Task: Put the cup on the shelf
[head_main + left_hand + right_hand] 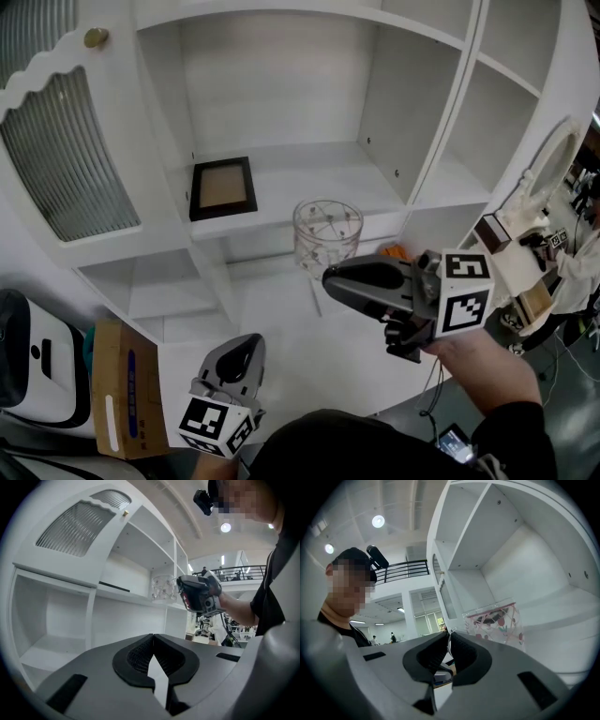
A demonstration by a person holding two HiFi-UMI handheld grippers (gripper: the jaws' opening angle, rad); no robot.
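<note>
A clear cup (327, 232) printed with red cherries hangs in front of the white shelf unit (309, 178), near the front edge of its middle board. My right gripper (326, 277) is shut on the cup's wall near the bottom and points level toward the shelf. In the right gripper view the cup (497, 623) stands just past the jaw tips, with its thin clear wall pinched between them. From the left gripper view, the cup (164, 588) and right gripper (199, 595) show side-on. Low at the front, my left gripper (249, 345) is shut with nothing in it.
A dark picture frame (222, 187) lies on the same shelf board, left of the cup. A ribbed glass door (56, 159) stands open at the left. A cardboard box (117, 389) and a white appliance (28, 361) sit low on the left. Upright dividers (441, 103) split the shelf.
</note>
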